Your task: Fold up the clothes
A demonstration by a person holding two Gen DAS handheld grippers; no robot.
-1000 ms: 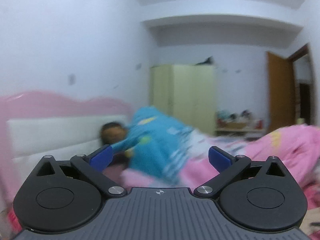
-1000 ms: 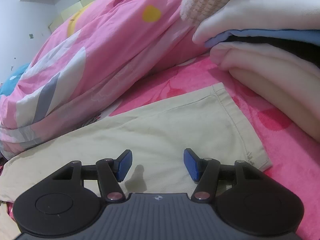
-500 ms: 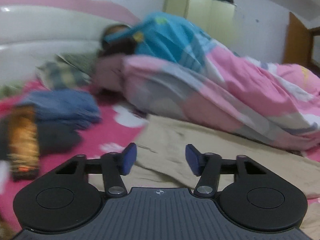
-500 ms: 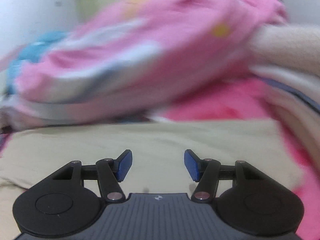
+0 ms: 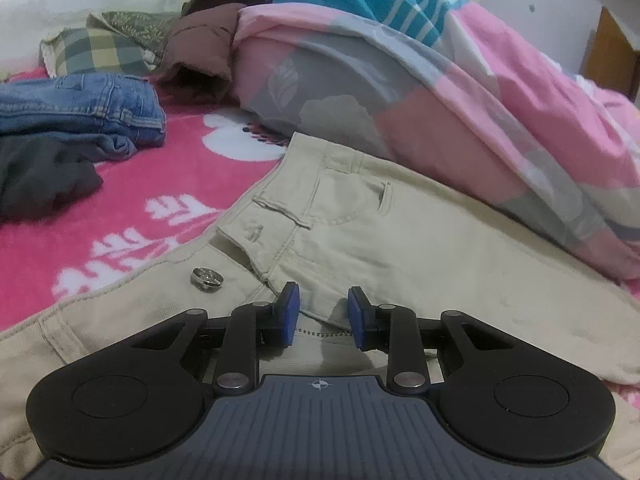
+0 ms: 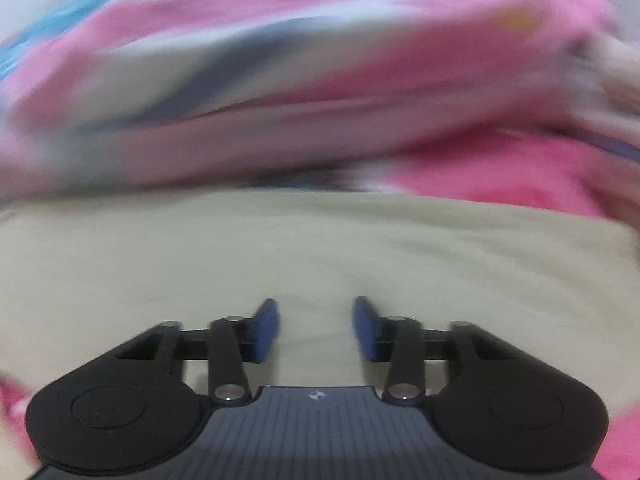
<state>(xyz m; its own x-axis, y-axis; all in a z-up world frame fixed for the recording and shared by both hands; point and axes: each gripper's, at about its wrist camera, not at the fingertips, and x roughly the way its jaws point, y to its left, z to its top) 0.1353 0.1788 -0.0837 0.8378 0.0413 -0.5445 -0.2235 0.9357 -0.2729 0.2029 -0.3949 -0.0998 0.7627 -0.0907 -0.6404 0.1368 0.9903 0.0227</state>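
Working view by view, landmark: the beige trousers.

Left wrist – trousers: the beige trousers [image 5: 360,232] lie spread on the pink patterned blanket [image 5: 132,200], fly unfastened, metal button [image 5: 206,279] showing, waistband toward the folded jeans [image 5: 80,104], far edge against the pink quilt [image 5: 480,100].
Left wrist – gripper: the left gripper [image 5: 323,312] hovers low over the fly flap, just beside the button; its blue pads stand apart with nothing between them.
Left wrist – doing it well: my judgement is a pinch on the flap or waistband edge; take both cloth layers, clear of the button, so the fold line stays straight.

Right wrist – trousers: blurred; beige cloth [image 6: 320,248] fills the lower view, the quilt [image 6: 320,80] beyond it.
Right wrist – gripper: the right gripper [image 6: 316,328] sits low over plain cloth, pads parted, holding nothing; touching or not, I cannot tell.
Right wrist – doing it well: steady before closing; which part of the trousers lies under it is not shown.
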